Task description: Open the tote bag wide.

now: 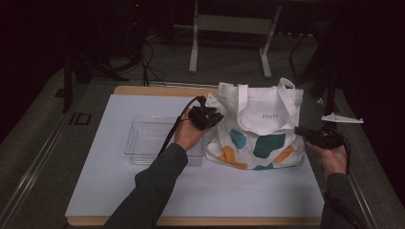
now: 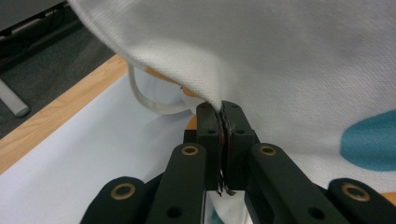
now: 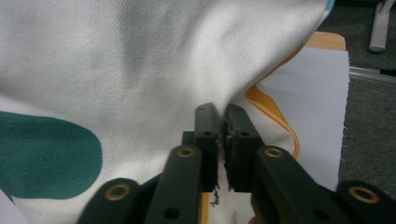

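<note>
Tote bag (image 1: pixel 260 128) of white canvas, printed with teal and orange blobs, stands upright on the right half of the white-covered table (image 1: pixel 119 186), its handles up. Left tool (image 1: pixel 206 116) is at the bag's left edge, its jaws pinched tight on a fold of the fabric, as the left gripper view shows. Right tool (image 1: pixel 305 132) is at the bag's right edge, likewise clamped on the cloth. A clear plastic tray (image 1: pixel 143 136) lies on the table just left of the bag.
</note>
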Action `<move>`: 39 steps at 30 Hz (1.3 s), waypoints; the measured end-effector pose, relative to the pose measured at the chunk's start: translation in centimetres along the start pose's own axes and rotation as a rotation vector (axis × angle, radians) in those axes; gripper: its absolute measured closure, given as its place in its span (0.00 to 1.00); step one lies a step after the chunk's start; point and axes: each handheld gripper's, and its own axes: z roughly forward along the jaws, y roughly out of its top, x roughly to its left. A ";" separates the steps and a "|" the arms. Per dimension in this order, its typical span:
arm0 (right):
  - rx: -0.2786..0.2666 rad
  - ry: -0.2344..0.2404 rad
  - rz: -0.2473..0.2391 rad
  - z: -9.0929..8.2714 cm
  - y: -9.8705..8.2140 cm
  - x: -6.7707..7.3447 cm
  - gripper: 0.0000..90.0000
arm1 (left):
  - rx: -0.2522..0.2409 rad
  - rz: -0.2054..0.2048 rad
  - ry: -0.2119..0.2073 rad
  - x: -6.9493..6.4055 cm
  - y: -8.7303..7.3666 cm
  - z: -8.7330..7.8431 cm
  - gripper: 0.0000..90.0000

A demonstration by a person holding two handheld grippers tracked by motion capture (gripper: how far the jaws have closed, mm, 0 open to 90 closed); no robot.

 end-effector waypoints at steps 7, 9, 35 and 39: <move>-0.028 -0.040 -0.037 -0.9 -0.3 0.5 0.99 | -0.015 -0.010 -0.006 0.2 -0.3 -0.8 0.98; -0.038 -0.045 -0.038 -1.1 -0.5 0.5 0.99 | -0.017 -0.007 -0.007 0.2 -0.3 -1.1 0.98; -0.158 -0.053 -0.113 -5.1 -2.6 2.0 1.00 | -0.090 0.076 -0.050 -1.9 -0.4 -4.7 0.98; -0.157 -0.053 -0.126 -5.4 -2.7 2.2 1.00 | -0.084 0.092 -0.050 -2.3 -0.4 -5.1 0.98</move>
